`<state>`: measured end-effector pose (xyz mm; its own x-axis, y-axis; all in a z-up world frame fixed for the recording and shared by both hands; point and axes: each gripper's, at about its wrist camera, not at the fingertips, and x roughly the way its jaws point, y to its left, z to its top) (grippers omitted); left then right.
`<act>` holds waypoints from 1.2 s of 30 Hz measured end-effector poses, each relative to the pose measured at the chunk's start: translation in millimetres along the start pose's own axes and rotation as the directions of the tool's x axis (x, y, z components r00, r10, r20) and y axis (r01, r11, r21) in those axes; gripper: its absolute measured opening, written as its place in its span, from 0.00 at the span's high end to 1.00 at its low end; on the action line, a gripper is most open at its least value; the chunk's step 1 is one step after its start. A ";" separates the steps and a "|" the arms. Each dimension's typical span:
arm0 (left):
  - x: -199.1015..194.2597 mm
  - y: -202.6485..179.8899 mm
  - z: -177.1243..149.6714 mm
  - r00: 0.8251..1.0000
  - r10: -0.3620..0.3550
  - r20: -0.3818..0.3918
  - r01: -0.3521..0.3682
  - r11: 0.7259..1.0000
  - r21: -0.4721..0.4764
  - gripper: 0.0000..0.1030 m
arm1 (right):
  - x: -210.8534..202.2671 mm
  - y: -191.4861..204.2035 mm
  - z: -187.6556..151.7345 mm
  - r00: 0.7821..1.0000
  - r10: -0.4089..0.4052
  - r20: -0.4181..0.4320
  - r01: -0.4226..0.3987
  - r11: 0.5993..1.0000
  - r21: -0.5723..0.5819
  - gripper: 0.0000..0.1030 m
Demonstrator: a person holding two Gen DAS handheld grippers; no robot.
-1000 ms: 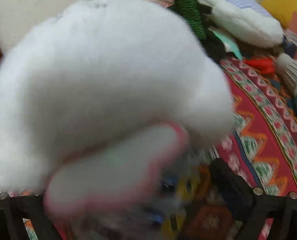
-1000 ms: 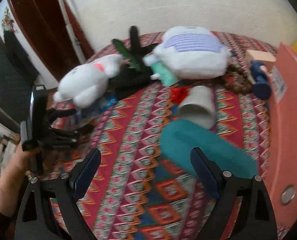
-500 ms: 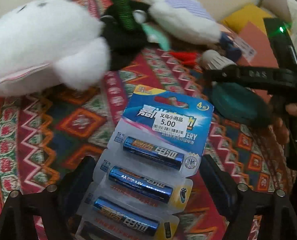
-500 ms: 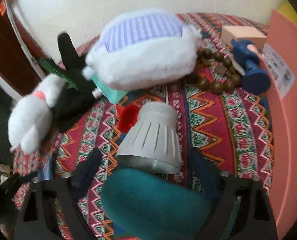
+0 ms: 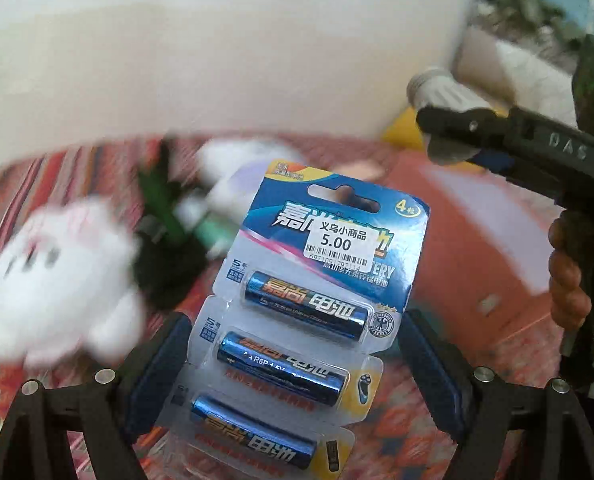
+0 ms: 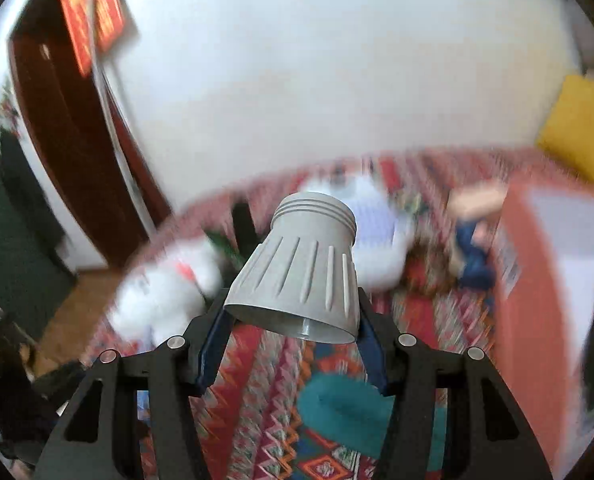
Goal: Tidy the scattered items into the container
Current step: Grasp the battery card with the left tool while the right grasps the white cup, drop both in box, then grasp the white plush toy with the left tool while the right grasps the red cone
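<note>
My left gripper (image 5: 293,360) is shut on a blue pack of AA batteries (image 5: 309,312) and holds it lifted above the patterned cloth. My right gripper (image 6: 293,336) is shut on a grey ribbed cone-shaped cap (image 6: 301,276) and holds it raised; the cap also shows in the left wrist view (image 5: 441,92), clamped in the right gripper (image 5: 453,136). The orange container (image 6: 537,300) stands at the right, and it also shows in the left wrist view (image 5: 469,248) behind the battery pack.
A white plush toy (image 5: 57,284), a black and green item (image 5: 165,220) and a larger white plush with a purple patch (image 6: 369,228) lie on the red patterned cloth (image 6: 265,392). A teal object (image 6: 345,412) lies below the right gripper. A blue item (image 6: 473,256) sits by the container.
My right gripper has closed on the grey cap and lifted it off the cloth. My left gripper has raised the battery pack and turned toward the container.
</note>
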<state>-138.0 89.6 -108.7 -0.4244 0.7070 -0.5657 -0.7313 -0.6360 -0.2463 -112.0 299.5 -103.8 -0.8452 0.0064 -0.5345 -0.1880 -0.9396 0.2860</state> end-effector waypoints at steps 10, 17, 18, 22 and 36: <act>30.8 -168.1 96.9 0.967 -0.243 0.077 0.228 0.959 0.171 0.15 | -179.5 -96.8 42.9 0.903 -0.281 0.326 0.225 0.954 0.196 0.41; 117.7 -273.2 116.8 0.964 -0.264 -0.037 0.266 0.939 0.220 0.12 | -213.0 -197.6 26.8 0.846 -0.487 0.219 0.373 0.833 0.409 0.40; 128.7 -277.8 116.3 0.967 -0.247 -0.068 0.256 0.943 0.212 0.12 | -211.1 -211.1 24.1 0.842 -0.508 0.184 0.396 0.812 0.429 0.40; 143.5 -273.9 107.2 0.967 -0.230 -0.108 0.246 0.954 0.173 0.10 | -195.6 -254.6 12.5 0.845 -0.534 0.008 0.465 0.743 0.482 0.14; 57.4 -117.9 38.4 0.997 0.070 -0.025 -0.068 0.995 0.071 0.04 | -166.1 -155.4 21.9 0.901 -0.407 0.152 0.366 0.899 0.241 0.09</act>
<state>-96.6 217.0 -81.9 -0.4611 0.6530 -0.6008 -0.7366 -0.6592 -0.1511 46.7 451.9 -42.1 -0.7607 0.4399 -0.4773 -0.5984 -0.7601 0.2532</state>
